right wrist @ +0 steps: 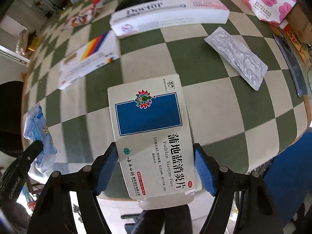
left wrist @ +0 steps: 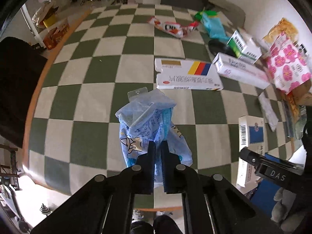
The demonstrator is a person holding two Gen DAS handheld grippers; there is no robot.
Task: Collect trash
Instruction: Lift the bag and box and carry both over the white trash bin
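My left gripper is shut on a crumpled blue plastic bag and holds it over the near part of the green-and-cream checkered table. The bag also shows in the right wrist view. My right gripper is shut on a white medicine box with a blue rectangle, its blue pads pressing both long sides, above the table's front edge. That box and the right gripper show in the left wrist view at the right.
More trash lies on the table: a flat white box with coloured stripes, a long white box, a green-and-white box, a pink-flowered packet, a foil blister pack, a red snack wrapper, a teal bag.
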